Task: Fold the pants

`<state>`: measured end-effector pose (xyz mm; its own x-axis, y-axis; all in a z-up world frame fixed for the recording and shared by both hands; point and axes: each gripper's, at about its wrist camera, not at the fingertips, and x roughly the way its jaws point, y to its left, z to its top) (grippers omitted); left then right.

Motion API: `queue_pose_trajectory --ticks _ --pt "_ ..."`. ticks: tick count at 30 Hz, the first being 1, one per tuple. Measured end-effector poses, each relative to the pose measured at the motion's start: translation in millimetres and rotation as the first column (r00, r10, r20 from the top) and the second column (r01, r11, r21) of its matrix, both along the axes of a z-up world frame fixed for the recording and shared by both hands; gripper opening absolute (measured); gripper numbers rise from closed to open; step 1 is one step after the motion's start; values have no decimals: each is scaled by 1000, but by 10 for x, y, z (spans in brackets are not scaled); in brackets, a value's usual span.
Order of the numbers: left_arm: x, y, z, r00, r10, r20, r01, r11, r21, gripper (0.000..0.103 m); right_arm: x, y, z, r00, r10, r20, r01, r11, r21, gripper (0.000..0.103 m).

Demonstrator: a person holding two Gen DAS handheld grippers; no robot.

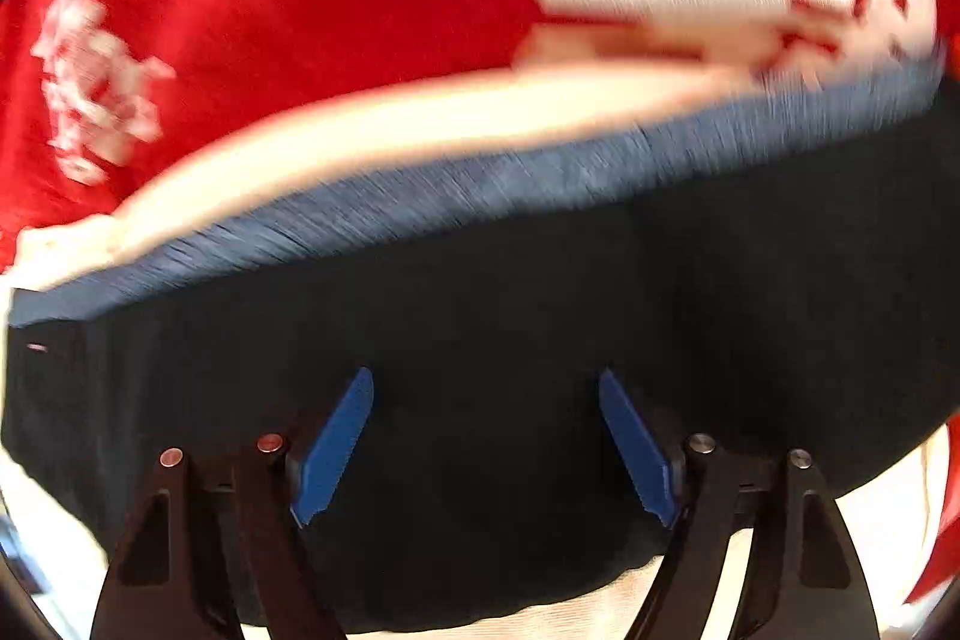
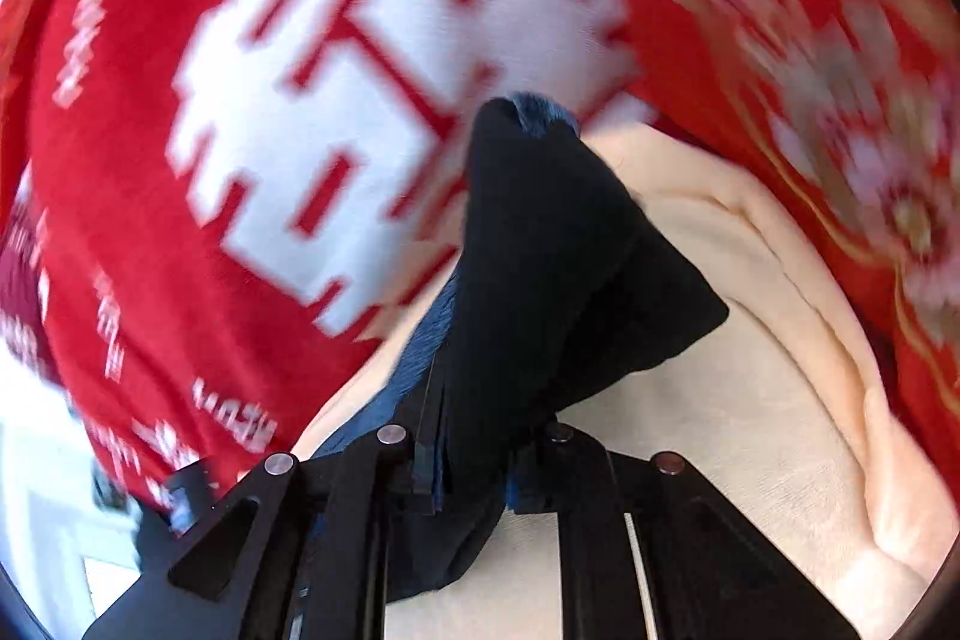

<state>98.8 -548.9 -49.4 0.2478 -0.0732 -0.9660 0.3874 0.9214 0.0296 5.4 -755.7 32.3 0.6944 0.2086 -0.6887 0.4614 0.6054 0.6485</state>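
The pants (image 1: 540, 310) are dark navy with a lighter blue inner edge. They lie spread across a cream cloth. My left gripper (image 1: 486, 382) points down onto them with its blue pads (image 1: 336, 448) standing wide apart. The fabric lies flat beneath the gap and is not pinched. In the right wrist view a bunched fold of the pants (image 2: 540, 250) rises in a peak from between the jaws. My right gripper (image 2: 474, 442) is shut on this fold, and the cloth hides its fingertips.
A cream cloth (image 2: 720, 430) lies under the pants, also seen as a pale band (image 1: 390, 136) beyond them. Around it spreads a red blanket with white lettering (image 2: 372, 100) and a flowered border (image 2: 840, 100). The picture is motion-blurred.
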Motion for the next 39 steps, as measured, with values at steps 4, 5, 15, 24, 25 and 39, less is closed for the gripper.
queue_pose_trajectory --ticks 4,5,15,24,25,39 --pt "-107 -24 28 997 -30 72 31 999 -13 79 148 377 321 993 116 24 -113 988 -101 14" --pt "-110 -3 32 997 -31 67 32 999 -27 80 188 473 383 990 139 27 -134 983 -125 14" --pt "-25 1081 447 997 43 57 -36 992 -118 80 483 1638 716 942 331 -57 -331 883 -332 14" --pt "263 2803 548 989 131 67 -129 991 -39 91 895 3300 -137 795 480 -371 -606 641 -471 25" --pt "286 2893 542 989 135 63 -133 990 -40 91 893 3426 -251 779 472 -413 -627 602 -494 27" --pt "342 2401 734 988 -127 -91 92 942 -323 91 320 3436 78 775 438 -456 -631 579 -516 58"
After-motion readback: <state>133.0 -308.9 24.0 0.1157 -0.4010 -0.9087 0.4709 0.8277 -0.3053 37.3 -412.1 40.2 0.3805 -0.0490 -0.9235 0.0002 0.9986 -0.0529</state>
